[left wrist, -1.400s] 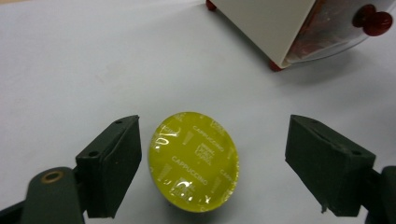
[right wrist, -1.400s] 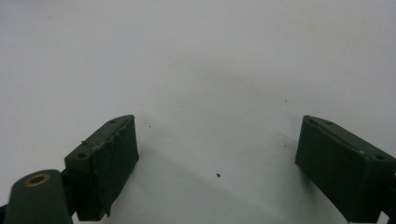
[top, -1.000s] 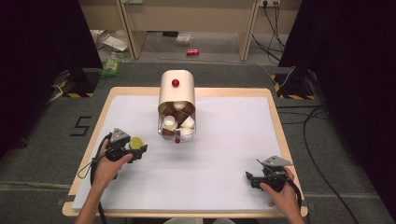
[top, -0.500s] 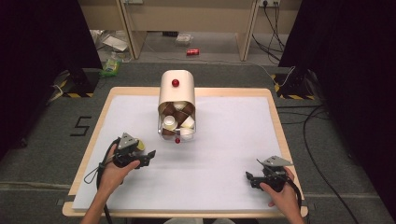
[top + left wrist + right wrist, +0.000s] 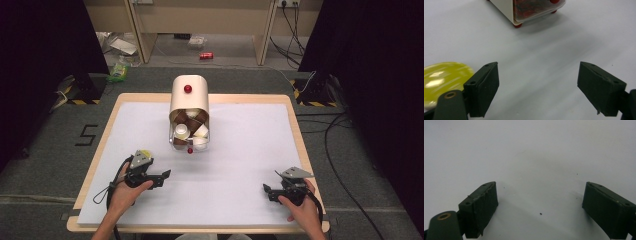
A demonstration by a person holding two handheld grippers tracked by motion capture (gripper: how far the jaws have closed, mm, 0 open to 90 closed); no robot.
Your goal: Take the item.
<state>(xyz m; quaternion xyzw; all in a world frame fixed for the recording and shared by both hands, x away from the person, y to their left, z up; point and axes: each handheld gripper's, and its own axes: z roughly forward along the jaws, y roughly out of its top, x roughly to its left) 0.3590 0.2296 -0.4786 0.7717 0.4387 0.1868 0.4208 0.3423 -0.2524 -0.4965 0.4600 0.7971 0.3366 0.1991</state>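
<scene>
A cream container (image 5: 189, 102) with a red knob stands at the middle back of the table, and its open front shows several brown and white cups (image 5: 189, 129). Its lower corner (image 5: 505, 11) with a red foot appears at the top of the left gripper view. A small yellow disc (image 5: 145, 152) lies on the table just behind my left gripper (image 5: 163, 177); it is blurred beside the left jaw (image 5: 444, 77). My left gripper (image 5: 537, 85) is open with bare table between its jaws. My right gripper (image 5: 268, 192) rests near the front right, and this gripper (image 5: 540, 205) is open over bare white surface.
The white table sheet (image 5: 250, 145) has a wooden rim (image 5: 297, 135). A hand holds each gripper from the near edge, with a cable trailing from each. On the floor beyond lie a red can (image 5: 206, 55), bags and cables.
My left gripper has drawn back toward the near edge and slightly right. The yellow disc stays where it was. The right gripper has not moved.
</scene>
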